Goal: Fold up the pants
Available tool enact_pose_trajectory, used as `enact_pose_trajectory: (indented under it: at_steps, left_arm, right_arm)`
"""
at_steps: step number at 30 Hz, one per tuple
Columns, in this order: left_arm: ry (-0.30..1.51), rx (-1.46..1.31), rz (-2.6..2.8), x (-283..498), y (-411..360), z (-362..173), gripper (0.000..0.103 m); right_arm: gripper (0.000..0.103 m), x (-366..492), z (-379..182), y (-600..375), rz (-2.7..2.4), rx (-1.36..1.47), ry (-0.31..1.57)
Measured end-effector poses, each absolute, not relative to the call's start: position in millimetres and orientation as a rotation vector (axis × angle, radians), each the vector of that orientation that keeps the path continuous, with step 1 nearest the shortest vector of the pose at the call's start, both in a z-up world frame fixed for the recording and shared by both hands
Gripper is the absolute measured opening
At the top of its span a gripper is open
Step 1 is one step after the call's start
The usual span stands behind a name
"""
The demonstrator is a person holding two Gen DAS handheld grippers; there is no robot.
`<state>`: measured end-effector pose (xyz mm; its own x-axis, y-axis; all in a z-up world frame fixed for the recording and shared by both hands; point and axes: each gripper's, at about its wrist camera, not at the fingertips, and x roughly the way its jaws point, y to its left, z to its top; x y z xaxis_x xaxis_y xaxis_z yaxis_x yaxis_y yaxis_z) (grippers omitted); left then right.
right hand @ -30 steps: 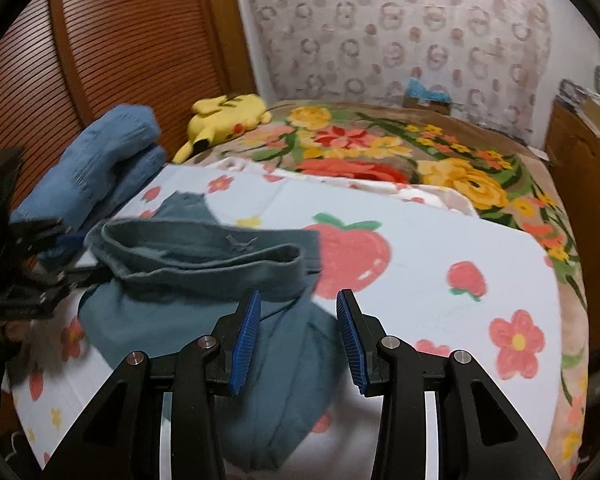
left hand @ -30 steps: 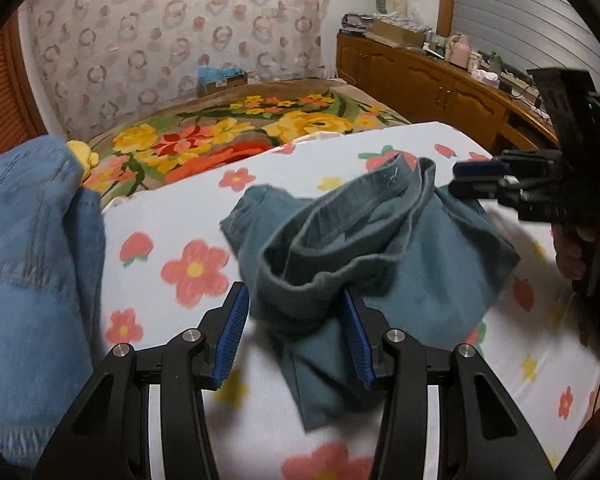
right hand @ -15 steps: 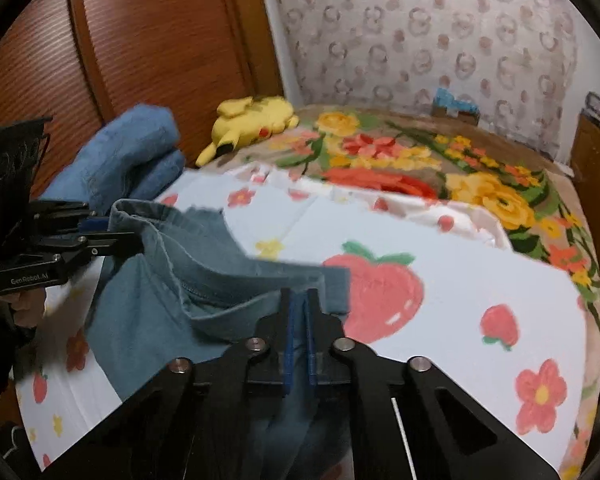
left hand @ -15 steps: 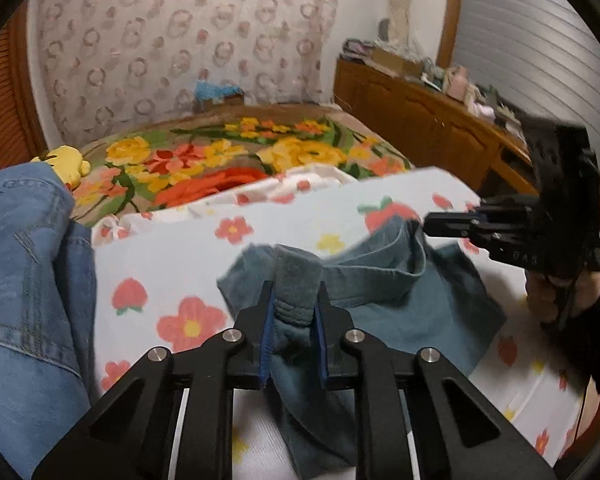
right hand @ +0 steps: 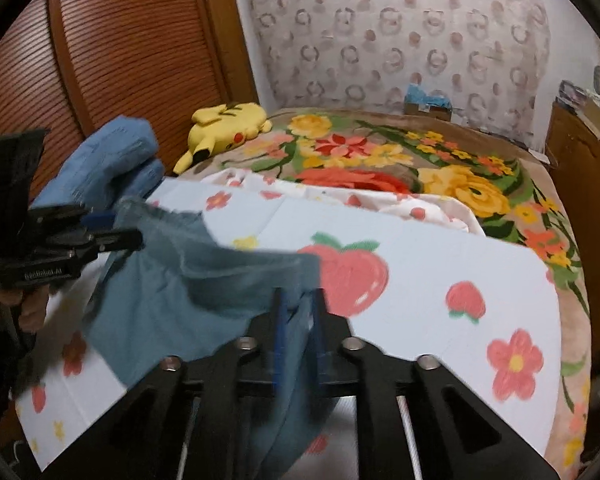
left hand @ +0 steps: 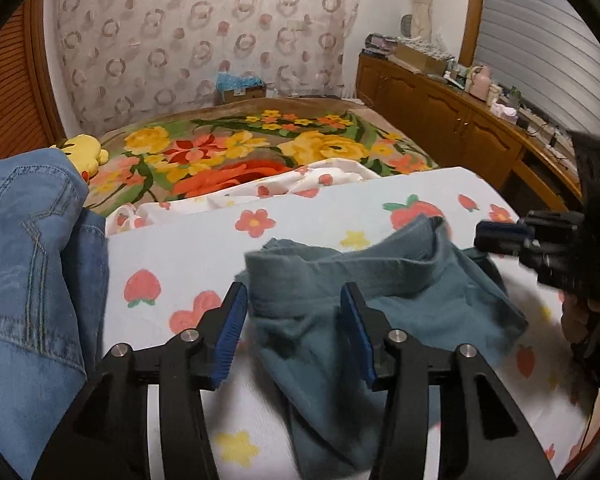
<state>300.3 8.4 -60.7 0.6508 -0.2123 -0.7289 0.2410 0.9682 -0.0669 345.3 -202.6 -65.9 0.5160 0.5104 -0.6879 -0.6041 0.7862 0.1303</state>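
Folding stage: early, pants [left hand: 380, 292] bunched on the strawberry sheet [right hand: 440, 280].
Left gripper [left hand: 296, 328]: spread wide, waistband corner between its blue pads, unpinched.
Right gripper [right hand: 298, 336]: pressed together on the opposite waistband corner.
Key relation: waistband runs gripper to gripper; legs trail toward the sheet's near edge.

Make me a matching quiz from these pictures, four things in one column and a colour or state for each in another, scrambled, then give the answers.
1. left tool
2. right tool
3. plush toy
4. jeans

A. yellow
B. shut on the teal pants
C. open
D. blue denim

Pairs: 1-C, 2-B, 3-A, 4-D
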Motion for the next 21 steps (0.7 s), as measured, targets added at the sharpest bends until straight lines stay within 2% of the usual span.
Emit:
enact_pose_trajectory:
  at_steps: [1, 2, 3, 12, 13, 15, 21]
  left_arm:
    - [0.827, 0.041, -0.260, 298, 8, -62, 0.054]
    - [0.828, 0.048, -0.256, 295, 6, -63, 0.063]
    - [0.823, 0.051, -0.255, 291, 6, -63, 0.065]
    - [0.878, 0.075, -0.210, 297, 4, -88, 0.065]
    - [0.883, 0.075, -0.206, 297, 4, -89, 0.065]
    - [0.889, 0.072, -0.206, 297, 6, -93, 0.065]
    - [0.881, 0.074, -0.213, 297, 8, -97, 0.065]
  right_arm:
    - [0.025, 339, -63, -206, 0.679, -0.128, 0.789]
    - [0.025, 334, -62, -207, 0.683, -0.129, 0.795]
    - [0.026, 328, -62, -208, 0.687, -0.131, 0.800]
    - [0.025, 304, -65, -207, 0.711, -0.172, 0.857]
    - [0.016, 304, -65, -207, 0.709, -0.180, 0.863]
    - [0.005, 303, -63, -209, 0.717, -0.184, 0.864]
    - [0.002, 299, -49, -240, 0.645, -0.102, 0.819]
